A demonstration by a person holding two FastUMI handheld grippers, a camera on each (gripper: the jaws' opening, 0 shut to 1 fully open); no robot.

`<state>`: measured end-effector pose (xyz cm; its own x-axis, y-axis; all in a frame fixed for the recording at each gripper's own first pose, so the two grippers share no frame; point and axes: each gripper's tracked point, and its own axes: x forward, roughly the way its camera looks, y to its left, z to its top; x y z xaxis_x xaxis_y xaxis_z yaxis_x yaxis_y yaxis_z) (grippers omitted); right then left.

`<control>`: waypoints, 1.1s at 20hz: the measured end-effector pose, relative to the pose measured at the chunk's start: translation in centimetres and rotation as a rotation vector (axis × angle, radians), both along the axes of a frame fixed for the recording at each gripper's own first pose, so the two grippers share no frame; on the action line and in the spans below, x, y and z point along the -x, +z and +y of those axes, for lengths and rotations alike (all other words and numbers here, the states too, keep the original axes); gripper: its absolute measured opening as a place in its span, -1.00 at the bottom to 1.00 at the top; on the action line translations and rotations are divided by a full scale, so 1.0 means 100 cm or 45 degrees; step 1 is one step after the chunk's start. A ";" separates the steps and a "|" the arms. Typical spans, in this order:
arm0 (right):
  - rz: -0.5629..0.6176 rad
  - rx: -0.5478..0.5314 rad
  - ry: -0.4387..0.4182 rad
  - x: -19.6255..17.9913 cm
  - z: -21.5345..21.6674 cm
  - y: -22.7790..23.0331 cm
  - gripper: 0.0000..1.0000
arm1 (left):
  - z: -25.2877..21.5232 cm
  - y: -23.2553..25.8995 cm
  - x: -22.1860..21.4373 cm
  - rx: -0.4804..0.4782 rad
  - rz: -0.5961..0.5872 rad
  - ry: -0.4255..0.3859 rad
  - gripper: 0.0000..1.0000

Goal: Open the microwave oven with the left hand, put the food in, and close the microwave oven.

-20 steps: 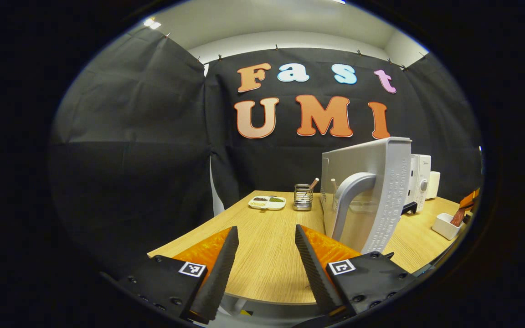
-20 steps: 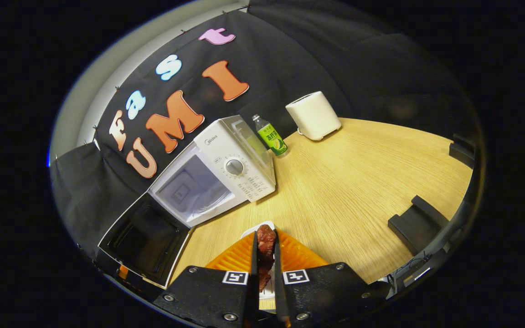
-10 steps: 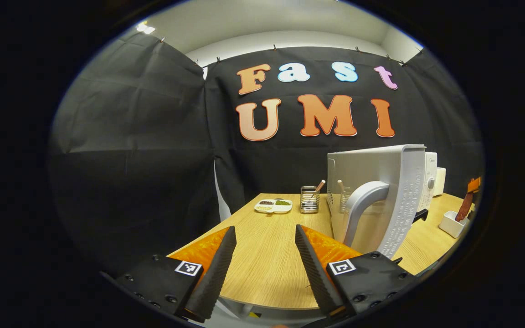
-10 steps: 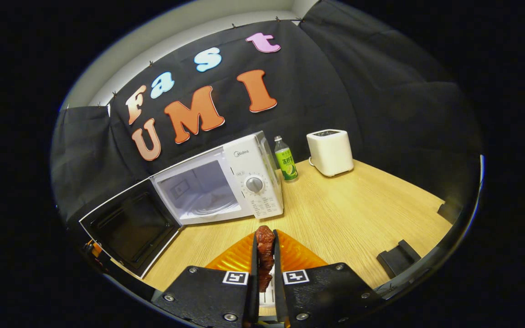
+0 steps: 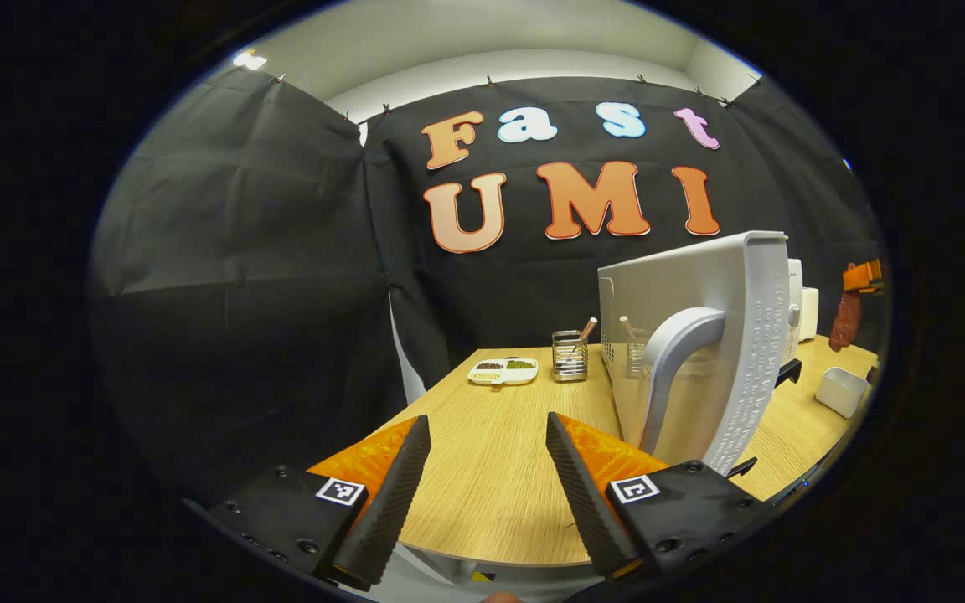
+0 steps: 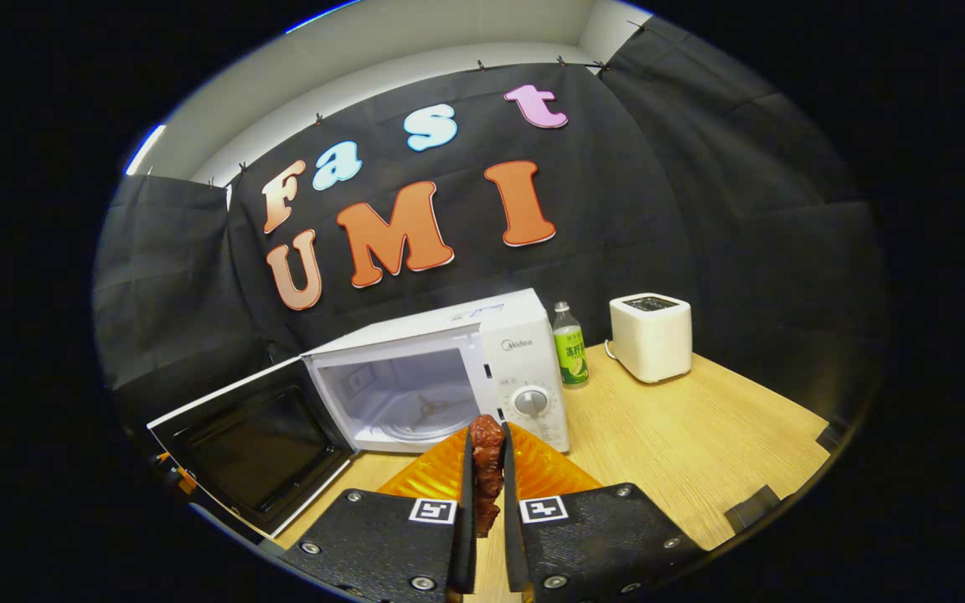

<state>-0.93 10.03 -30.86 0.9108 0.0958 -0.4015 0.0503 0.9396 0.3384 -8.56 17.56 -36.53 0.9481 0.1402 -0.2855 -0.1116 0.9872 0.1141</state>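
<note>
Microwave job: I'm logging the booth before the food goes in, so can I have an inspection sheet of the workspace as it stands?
Surface: wooden table, bare in front of the microwave.
Job's things: microwave with its door swung wide open, cavity lit; food, a dark red piece, held up off the table.
Clutter: green bottle, white toaster, utensil holder, divided dish, white tub.
Grippers: right gripper shut on the food; left gripper open, holding nothing, beside the door handle.
Cables: nothing seen.
Surroundings: black cloth wall, pale ceiling above.
</note>
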 end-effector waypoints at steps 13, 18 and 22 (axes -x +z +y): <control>-0.088 -0.159 0.000 -0.120 0.111 -0.030 -0.73 | 0.007 -0.010 -0.016 0.034 0.003 -0.009 0.82; -0.083 -0.308 -0.130 -0.160 0.120 -0.065 -0.72 | 0.023 -0.020 -0.023 0.042 0.025 0.025 0.82; -0.092 -0.417 -0.239 -0.193 0.124 -0.093 -0.74 | 0.030 -0.022 -0.029 0.050 0.028 0.040 0.82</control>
<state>18.33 22.47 -40.18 0.9494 0.0373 -0.3117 0.1765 0.7578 0.6282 -5.67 20.56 -38.69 0.9370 0.1577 -0.3118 -0.1402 0.9870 0.0780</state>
